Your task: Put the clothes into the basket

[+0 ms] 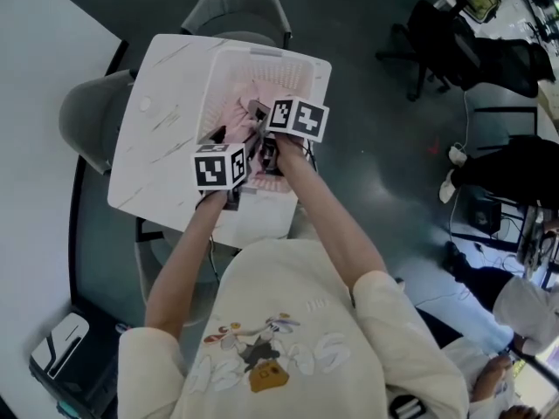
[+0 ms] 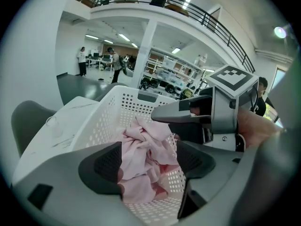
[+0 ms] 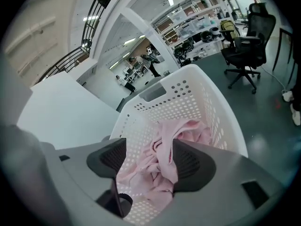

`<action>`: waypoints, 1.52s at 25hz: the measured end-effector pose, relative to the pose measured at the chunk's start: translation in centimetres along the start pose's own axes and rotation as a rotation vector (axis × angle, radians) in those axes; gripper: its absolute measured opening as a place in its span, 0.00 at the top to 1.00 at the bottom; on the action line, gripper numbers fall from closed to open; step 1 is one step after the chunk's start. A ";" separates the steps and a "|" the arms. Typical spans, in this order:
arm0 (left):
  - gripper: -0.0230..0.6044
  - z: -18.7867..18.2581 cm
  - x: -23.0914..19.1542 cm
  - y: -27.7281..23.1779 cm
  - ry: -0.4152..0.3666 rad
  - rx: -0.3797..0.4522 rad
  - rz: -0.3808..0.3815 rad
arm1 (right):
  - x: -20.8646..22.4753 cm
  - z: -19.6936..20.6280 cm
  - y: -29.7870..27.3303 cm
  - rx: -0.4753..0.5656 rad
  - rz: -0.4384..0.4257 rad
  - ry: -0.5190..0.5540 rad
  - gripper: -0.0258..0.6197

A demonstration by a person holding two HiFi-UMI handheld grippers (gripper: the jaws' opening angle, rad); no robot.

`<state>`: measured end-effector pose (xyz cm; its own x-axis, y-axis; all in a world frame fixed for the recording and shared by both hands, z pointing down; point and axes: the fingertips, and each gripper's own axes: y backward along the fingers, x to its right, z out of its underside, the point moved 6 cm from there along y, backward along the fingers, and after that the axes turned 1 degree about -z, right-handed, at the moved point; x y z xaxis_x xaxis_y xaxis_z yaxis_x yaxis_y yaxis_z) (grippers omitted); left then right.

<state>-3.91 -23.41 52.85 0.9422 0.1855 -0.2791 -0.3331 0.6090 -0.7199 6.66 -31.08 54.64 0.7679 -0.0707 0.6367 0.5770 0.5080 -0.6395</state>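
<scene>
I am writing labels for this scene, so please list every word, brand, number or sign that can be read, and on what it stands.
No text can be read for certain.
Shirt: pale large letters around a cartoon print, too faint to read.
Marker cubes: black-and-white square patterns, no letters.
Basket: no label visible.
</scene>
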 end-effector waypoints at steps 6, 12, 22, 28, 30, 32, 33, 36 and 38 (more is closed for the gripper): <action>0.39 0.5 0.8 2.0 -0.009 0.039 0.002 | -0.7 0.6 1.6 0.031 0.001 0.034 0.47; 0.52 1.1 1.0 3.5 -0.027 0.062 -0.019 | -1.2 1.4 3.7 0.068 0.022 0.086 0.61; 0.73 3.1 1.1 5.7 -0.020 0.071 -0.066 | -1.4 4.4 6.3 0.103 0.045 0.146 0.82; 0.92 3.7 1.6 7.6 -0.013 0.118 -0.078 | -2.2 5.4 7.9 0.121 0.030 0.175 0.89; 0.95 4.1 1.8 8.3 -0.004 0.126 -0.061 | -2.8 5.9 8.8 0.131 0.018 0.198 0.90; 0.95 4.6 2.0 9.0 -0.005 0.130 -0.056 | -3.3 6.7 9.9 0.142 0.003 0.238 0.91; 0.95 4.8 2.2 9.4 -0.015 0.136 -0.059 | -3.5 7.2 10.5 0.147 -0.004 0.265 0.92; 0.95 5.6 2.7 11.3 -0.045 0.155 -0.060 | -4.0 9.1 12.3 0.154 -0.028 0.343 0.93; 0.95 6.0 3.1 12.3 -0.040 0.166 -0.041 | -4.3 10.2 13.2 0.162 -0.047 0.383 0.95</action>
<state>-4.89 -10.67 46.95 0.9566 0.1865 -0.2241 -0.2872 0.7349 -0.6144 8.10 -15.34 47.87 0.8073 -0.3955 0.4380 0.5862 0.6230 -0.5179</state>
